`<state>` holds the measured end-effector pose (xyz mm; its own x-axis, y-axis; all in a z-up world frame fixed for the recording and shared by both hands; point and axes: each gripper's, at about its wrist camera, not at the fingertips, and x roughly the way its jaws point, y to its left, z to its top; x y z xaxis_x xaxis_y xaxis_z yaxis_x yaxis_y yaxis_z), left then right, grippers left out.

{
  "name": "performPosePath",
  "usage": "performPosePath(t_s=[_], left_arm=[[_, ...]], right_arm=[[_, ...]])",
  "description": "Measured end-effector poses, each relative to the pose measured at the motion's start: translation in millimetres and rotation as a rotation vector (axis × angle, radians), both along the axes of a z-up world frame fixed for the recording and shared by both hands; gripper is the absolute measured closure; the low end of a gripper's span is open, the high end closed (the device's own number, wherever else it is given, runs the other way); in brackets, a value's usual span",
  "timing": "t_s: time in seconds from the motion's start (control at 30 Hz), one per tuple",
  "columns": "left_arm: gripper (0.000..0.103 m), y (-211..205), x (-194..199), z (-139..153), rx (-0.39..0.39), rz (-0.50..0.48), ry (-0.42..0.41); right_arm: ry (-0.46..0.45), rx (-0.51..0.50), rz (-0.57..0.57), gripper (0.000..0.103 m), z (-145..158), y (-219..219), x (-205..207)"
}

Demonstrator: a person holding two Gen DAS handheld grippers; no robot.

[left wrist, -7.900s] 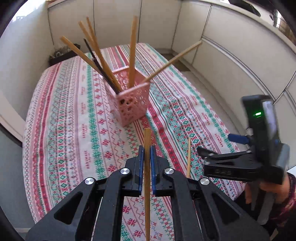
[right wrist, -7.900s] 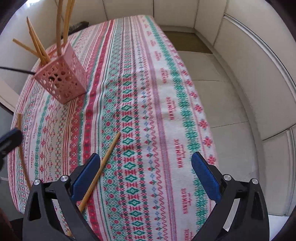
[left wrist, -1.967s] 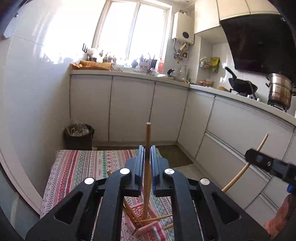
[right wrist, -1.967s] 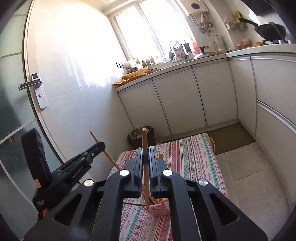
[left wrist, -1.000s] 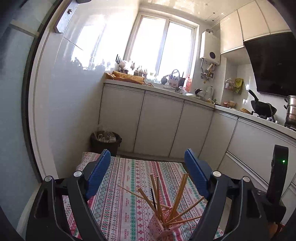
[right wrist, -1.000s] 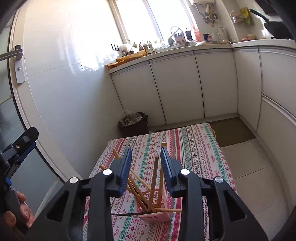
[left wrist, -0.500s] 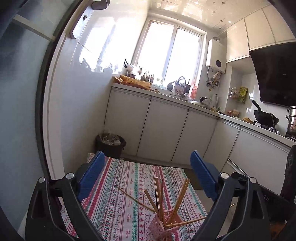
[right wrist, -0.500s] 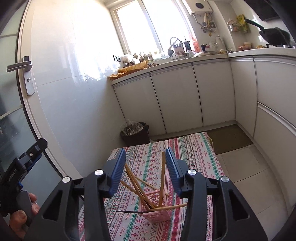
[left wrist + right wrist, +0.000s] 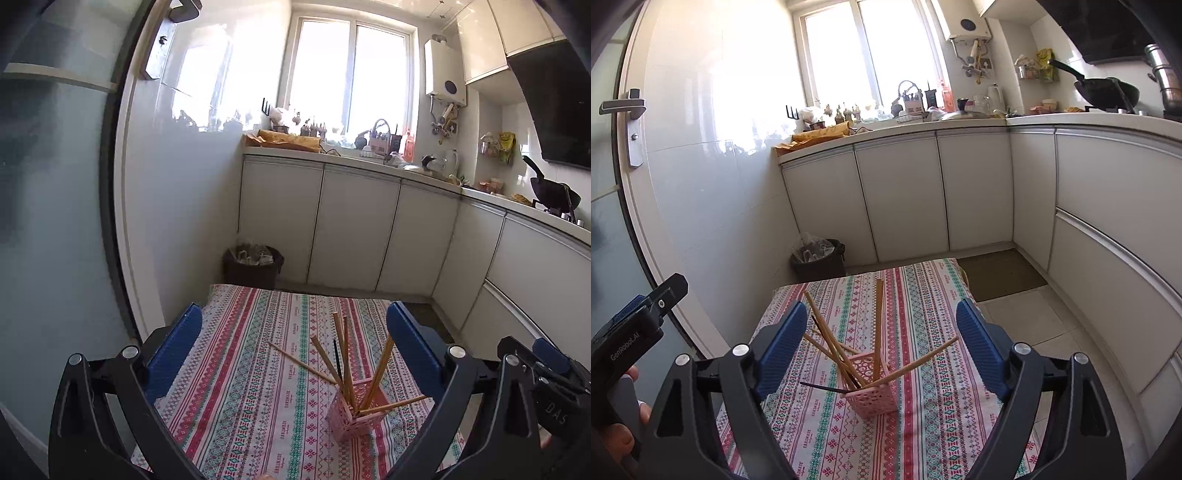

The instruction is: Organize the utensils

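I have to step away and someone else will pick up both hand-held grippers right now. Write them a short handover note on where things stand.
Left hand-held gripper: open, nothing between its fingers; its jaws have just been opening.
Right hand-held gripper: open and empty too; its jaws have just been opening.
Both are held above the table, clear of the pink basket.
The chopsticks stand or lean in the pink basket on the striped tablecloth: several wooden ones and one dark one sticking out sideways.
Done: no loose chopstick shows on the cloth.
Left: check the near table edge, hidden behind the grippers, for strays.
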<state>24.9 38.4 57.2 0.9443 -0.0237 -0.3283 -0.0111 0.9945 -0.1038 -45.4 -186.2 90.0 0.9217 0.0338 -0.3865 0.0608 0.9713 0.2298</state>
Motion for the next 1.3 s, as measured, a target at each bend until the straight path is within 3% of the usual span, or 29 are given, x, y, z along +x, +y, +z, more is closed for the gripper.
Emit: performPosePath(t_s=[0.13, 0.27, 0.4, 0.57, 0.77, 0.9, 1.0, 1.1, 1.3], left_arm=[[0.007, -8.6, -13.9, -0.8, 0.048, 0.042, 0.007], [0.007, -19.0, -41.7, -7.3, 0.057, 0.046, -0.023], [0.007, -25.3, -79.6, -17.8, 0.086, 0.113, -0.087], [0.007, -26.4, -115.3, -25.1, 0.060, 0.145, -0.046], [0.007, -44.8, -154.4, -29.5, 0.146, 0.152, -0.028], [0.007, -41.3, -167.3, -35.8, 0.075, 0.126, 0.041], [0.007, -48.2, -172.6, -38.8, 0.093, 0.079, 0.087], [0.007, -49.3, -174.8, -39.5, 0.045, 0.047, 0.128], [0.007, -51.8, -179.4, -36.5, 0.026, 0.062, 0.114]], right_arm=[[-0.006, -0.048, -0.048, 0.007, -0.3, 6.4, -19.6], [-0.036, -0.100, -0.136, 0.007, -1.2, 8.0, -47.5], [-0.034, -0.106, -0.207, 0.007, -5.1, -2.3, -77.8], [-0.021, -0.138, -0.260, 0.007, -13.6, -8.4, -117.0], [-0.010, -0.079, -0.278, 0.007, -30.1, -22.0, -160.8], [0.016, -0.052, -0.270, 0.007, -37.6, -30.5, -174.1], [0.008, -0.037, -0.268, 0.007, -40.6, -34.1, -186.2], [-0.003, -0.034, -0.275, 0.007, -41.7, -36.2, -195.5], [-0.016, -0.014, -0.314, 0.007, -45.2, -49.2, -208.5]])
